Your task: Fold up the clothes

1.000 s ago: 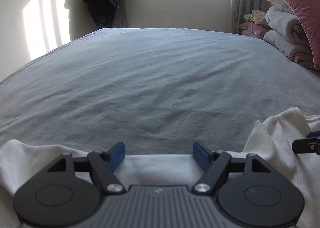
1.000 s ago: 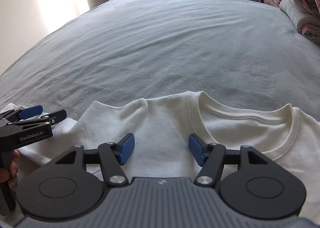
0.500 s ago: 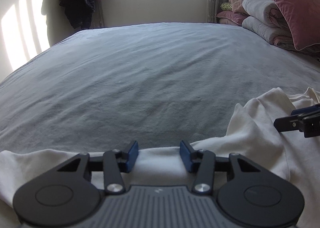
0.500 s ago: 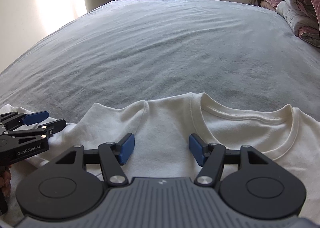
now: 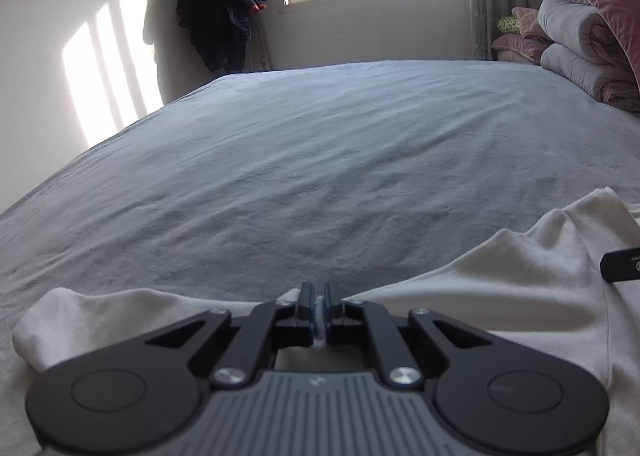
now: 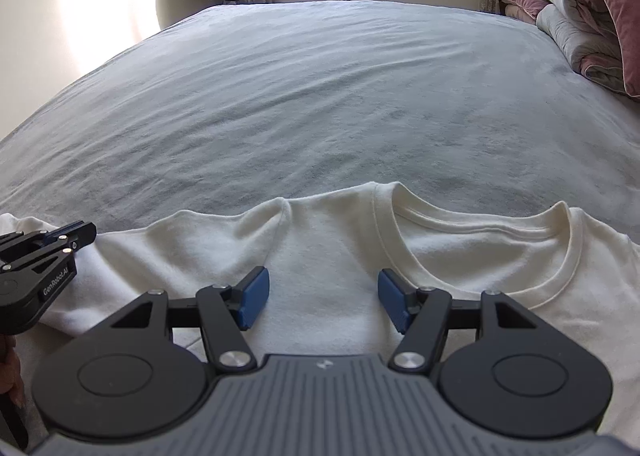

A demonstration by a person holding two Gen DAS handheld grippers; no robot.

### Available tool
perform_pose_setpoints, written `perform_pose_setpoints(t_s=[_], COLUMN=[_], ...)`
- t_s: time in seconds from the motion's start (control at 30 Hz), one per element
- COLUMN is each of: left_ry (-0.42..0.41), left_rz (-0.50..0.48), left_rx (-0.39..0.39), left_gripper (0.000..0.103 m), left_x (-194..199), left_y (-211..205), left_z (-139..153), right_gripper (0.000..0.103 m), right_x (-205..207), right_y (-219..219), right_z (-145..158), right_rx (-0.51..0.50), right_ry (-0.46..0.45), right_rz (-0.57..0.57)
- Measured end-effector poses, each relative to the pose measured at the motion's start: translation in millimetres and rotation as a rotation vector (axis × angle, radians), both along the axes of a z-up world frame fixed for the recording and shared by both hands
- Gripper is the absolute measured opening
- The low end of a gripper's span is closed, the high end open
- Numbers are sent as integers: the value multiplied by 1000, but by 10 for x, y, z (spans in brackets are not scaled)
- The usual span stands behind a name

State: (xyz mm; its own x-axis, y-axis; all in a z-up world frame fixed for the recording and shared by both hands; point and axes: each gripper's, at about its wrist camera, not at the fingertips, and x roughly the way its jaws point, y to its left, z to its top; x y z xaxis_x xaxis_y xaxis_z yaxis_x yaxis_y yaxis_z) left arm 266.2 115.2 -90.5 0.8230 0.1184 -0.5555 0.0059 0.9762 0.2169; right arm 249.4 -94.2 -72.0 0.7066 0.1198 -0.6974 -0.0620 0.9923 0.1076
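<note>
A white T-shirt (image 6: pixel 340 256) lies spread along the near edge of the bed (image 5: pixel 320 160), its round collar (image 6: pixel 476 232) pointing toward the middle of the grey cover and its left sleeve (image 5: pixel 80 316) reaching toward the near left corner. The left gripper (image 5: pixel 319 310) has its tongs pressed together on a pinch of the cloth at the sleeve and shoulder line, a sliver of white showing between the blue pads. The right gripper (image 6: pixel 320 296) hovers over the shoulder just left of the collar with its tongs wide apart, holding nothing. The shirt looks like light, soft knit: it will sag and drag from any single pinch, so I judge it handles best taken at seams or hems, such as the shoulder seam or the sleeve edge, with both tongs sharing the load. The lower body and hem of the shirt are hidden under the gripper bodies, the right sleeve is cut off, and whether any fold already lies there cannot be told.
</note>
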Motion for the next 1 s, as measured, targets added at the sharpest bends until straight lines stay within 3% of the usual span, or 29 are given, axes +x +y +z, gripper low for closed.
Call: perform_pose_setpoints(t_s=[0.1,0.17,0.27,0.37,0.47,0.57,0.73,0.83,1.0], left_ry=[-5,-14,-32,34,-53,-9,4,13,52], left_rz=[2,6,12,-8,137,132,187,157,47], left_rx=[9,-14,36,100,210,172,183,176,71], left_gripper=[24,55,86,88,87,88,88,88,89], left_x=[-15,-63,-133,-75,-127,-121,-279,-440,-761], left_y=[-50,-66,-202,-294,-224,-47,16,-60,-212], left_z=[66,135,181,76,33,42,214,318,490], right_gripper=[64,64,65,66,66,67,68,68,68], right_x=[-79,-143,-265,-434,-636,-847,-1170,-1363,-1685], right_y=[-93,-168,-315,-521,-725,-927,-1324,-1562,-1927], right_z=[91,163,274,386,496,626,743,813,879], right_rx=[3,5,15,37,39,29,47,57,63], right_ry=[-6,-12,-21,-28,-33,-46,-64,-75,-86], right_rz=[-12,-21,-44,-85,-123,-153,-236,-286,-365])
